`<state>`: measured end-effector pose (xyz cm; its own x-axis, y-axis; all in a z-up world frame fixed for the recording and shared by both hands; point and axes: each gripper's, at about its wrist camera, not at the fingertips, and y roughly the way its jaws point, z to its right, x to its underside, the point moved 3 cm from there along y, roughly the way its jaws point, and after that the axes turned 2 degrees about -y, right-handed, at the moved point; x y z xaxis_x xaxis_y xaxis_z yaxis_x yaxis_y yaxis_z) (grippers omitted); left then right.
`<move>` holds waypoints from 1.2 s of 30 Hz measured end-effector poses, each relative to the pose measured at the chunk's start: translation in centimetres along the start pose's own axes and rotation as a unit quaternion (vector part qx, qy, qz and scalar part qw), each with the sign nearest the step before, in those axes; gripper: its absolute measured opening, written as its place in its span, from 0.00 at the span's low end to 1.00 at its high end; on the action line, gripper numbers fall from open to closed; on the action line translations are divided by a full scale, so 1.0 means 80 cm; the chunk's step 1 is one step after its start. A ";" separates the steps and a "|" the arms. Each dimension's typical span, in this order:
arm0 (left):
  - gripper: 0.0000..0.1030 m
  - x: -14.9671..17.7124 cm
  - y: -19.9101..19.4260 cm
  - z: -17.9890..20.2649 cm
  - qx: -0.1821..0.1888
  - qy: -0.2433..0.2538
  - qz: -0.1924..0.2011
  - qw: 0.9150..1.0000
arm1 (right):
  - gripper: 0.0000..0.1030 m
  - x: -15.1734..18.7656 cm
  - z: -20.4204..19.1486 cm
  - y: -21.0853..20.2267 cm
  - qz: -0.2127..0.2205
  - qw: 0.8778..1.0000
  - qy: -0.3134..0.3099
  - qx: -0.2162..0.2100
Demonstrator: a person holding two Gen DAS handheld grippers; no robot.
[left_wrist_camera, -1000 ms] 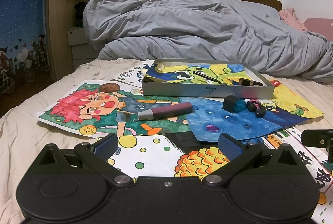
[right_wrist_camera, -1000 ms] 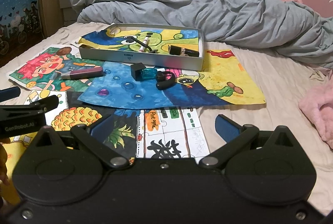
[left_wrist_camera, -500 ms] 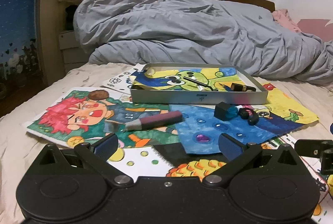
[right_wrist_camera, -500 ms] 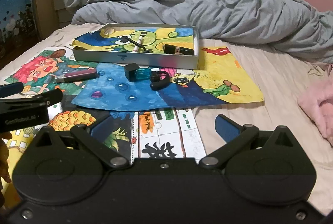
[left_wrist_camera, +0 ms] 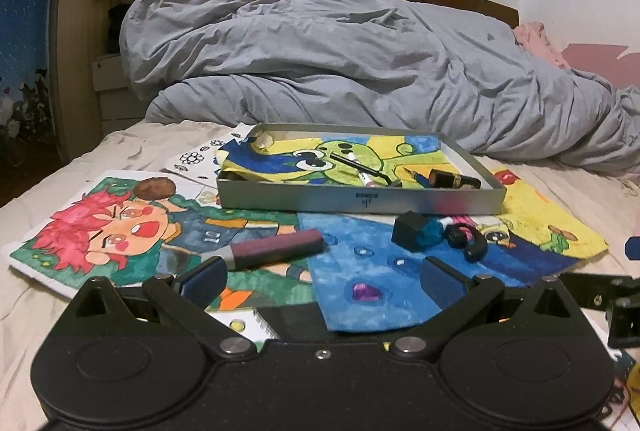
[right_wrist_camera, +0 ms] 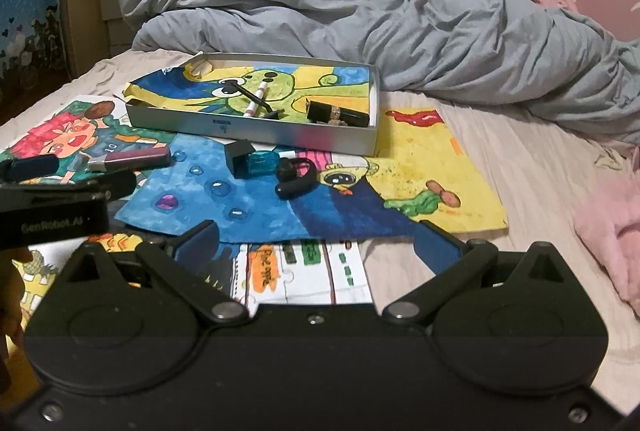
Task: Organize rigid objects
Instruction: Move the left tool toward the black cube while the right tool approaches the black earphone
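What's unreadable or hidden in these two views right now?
- Tray label: too small to read in both views.
- Pineapple drawing: mostly hidden by the left claw in the right wrist view and by the claw body in the left.
- Right claw: cut by the left wrist view's right edge.
- Small dark items beside the lipstick: too small to identify.
- Person: only a blurred hand sliver at the right wrist view's left edge.

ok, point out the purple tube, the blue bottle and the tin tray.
purple tube [left_wrist_camera: 276, 247], left wrist view, mid-barrel.
blue bottle [right_wrist_camera: 260, 163], right wrist view, teal body.
tin tray [right_wrist_camera: 280, 133], right wrist view, front wall.
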<state>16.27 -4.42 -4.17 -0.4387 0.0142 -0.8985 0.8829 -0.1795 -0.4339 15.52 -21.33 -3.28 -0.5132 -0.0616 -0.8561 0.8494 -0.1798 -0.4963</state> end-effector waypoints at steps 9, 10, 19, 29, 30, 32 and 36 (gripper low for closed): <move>0.99 -0.015 0.034 0.004 0.010 -0.008 0.006 1.000 | 0.99 -0.021 0.003 0.036 0.015 1.000 -0.022 -0.014; 0.99 -0.016 0.038 0.005 0.012 -0.009 0.006 1.000 | 0.99 -0.024 0.004 0.042 0.016 0.999 -0.026 -0.017; 0.99 -0.026 0.078 0.006 0.031 -0.030 -0.005 0.999 | 0.99 -0.031 0.021 0.091 0.013 0.998 -0.050 -0.021; 0.99 -0.038 0.129 0.032 0.092 -0.027 -0.035 0.995 | 0.99 -0.025 0.023 0.136 -0.009 0.997 -0.060 -0.051; 0.99 -0.038 0.134 0.036 0.099 -0.024 -0.039 0.994 | 0.99 -0.025 0.023 0.140 -0.011 0.997 -0.061 -0.056; 0.99 -0.037 0.143 0.041 0.111 -0.022 -0.049 0.992 | 0.99 -0.024 0.021 0.146 -0.014 0.996 -0.061 -0.067; 0.99 -0.038 0.160 0.046 0.125 -0.026 -0.060 0.990 | 0.99 -0.023 0.016 0.159 -0.023 0.994 -0.066 -0.084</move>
<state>28.26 -10.37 -6.76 -0.5511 0.0001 -0.8345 0.7582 -0.4175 -0.5008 27.10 -24.74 -7.78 -0.5543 -0.1874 -0.8109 0.8276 -0.0202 -0.5610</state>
